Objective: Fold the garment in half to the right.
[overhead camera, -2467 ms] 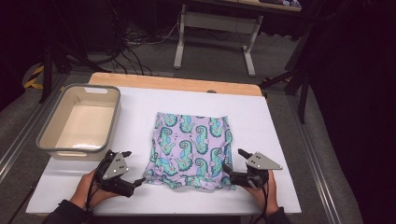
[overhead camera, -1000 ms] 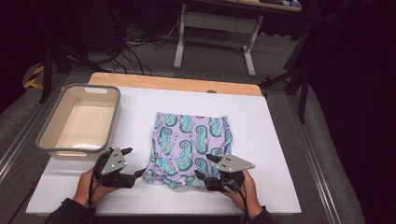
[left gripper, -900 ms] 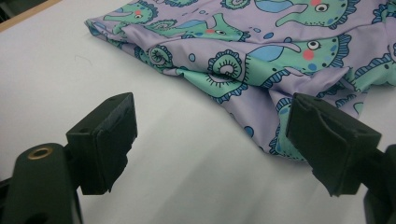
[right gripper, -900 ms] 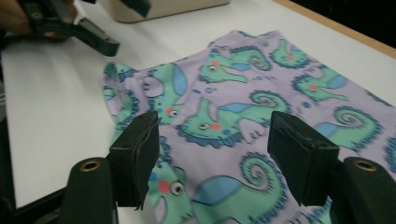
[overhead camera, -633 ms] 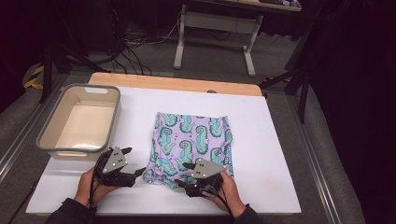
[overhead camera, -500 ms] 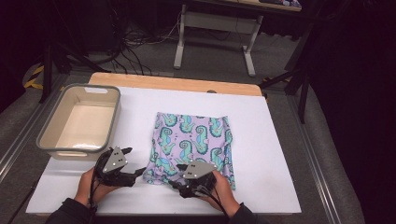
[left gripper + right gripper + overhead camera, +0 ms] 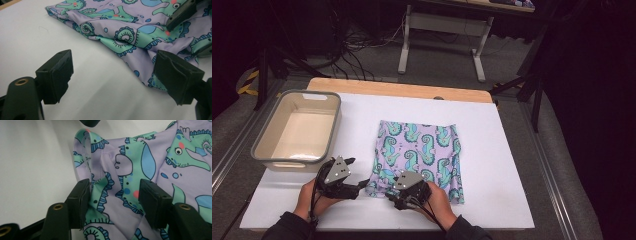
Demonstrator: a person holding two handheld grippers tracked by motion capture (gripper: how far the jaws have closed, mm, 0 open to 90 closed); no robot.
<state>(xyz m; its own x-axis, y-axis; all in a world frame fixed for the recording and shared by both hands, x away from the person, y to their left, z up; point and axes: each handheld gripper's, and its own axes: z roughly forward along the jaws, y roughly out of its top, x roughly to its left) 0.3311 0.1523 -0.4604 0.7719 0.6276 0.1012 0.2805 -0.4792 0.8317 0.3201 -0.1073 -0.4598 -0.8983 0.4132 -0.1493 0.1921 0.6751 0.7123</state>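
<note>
- White table top [image 7: 512,165], one in count, serves as the landmark; everything below is placed against it.
- Grey plastic bin [image 7: 272,155]: one, empty, on the table's left side, well apart from the garment.
- Patterned garment [image 7: 419,150]: one, lilac with green seahorse print, folded and lying flat near the table's middle, its near edge rumpled toward the person's side.
- Grippers: two. Left gripper [image 7: 354,186] sits on the table just beside the garment's near left corner, jaws spread and holding nothing; in the left gripper view bare table lies between them, cloth only near the right-hand jaw.
- Right gripper [image 7: 398,192] is over the garment's near edge. Its jaws have just been closing, with a raised fold of hemmed fabric [image 7: 113,192] between them; the pads [image 7: 152,200] do not yet pinch it, so it counts as unclenched.
- Judgement on the step in hand: pinching the near edge. To do it well, the right jaws should close on all layers at the hem, not on the top ply alone, and the left gripper should take the corner likewise before any lift.
</note>
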